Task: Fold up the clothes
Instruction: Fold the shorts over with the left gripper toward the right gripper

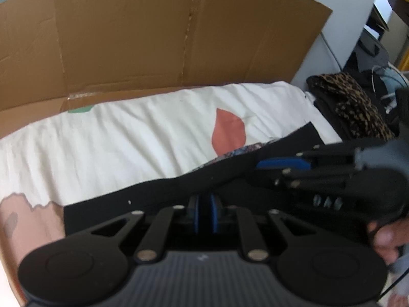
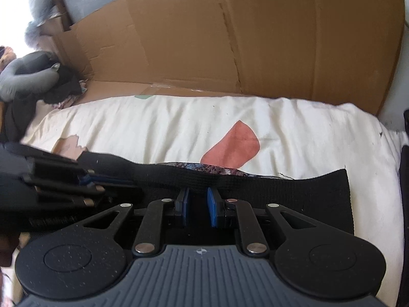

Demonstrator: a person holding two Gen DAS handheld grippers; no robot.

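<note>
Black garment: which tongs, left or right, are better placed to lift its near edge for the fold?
Probably left. The left tongs look pinched shut on the black garment; the right tongs show a gap, grip unclear.

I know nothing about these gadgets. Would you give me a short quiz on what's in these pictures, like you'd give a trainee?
1. True or false: the black garment lies straight on bare floorboards.
2. What stands upright behind the white sheet? A) brown cardboard B) a mirror C) a curtain
3. Fill in: the pads of the right gripper are ___ in colour.
Key: 1 false, it lies on the white sheet; 2 A; 3 blue.
</note>
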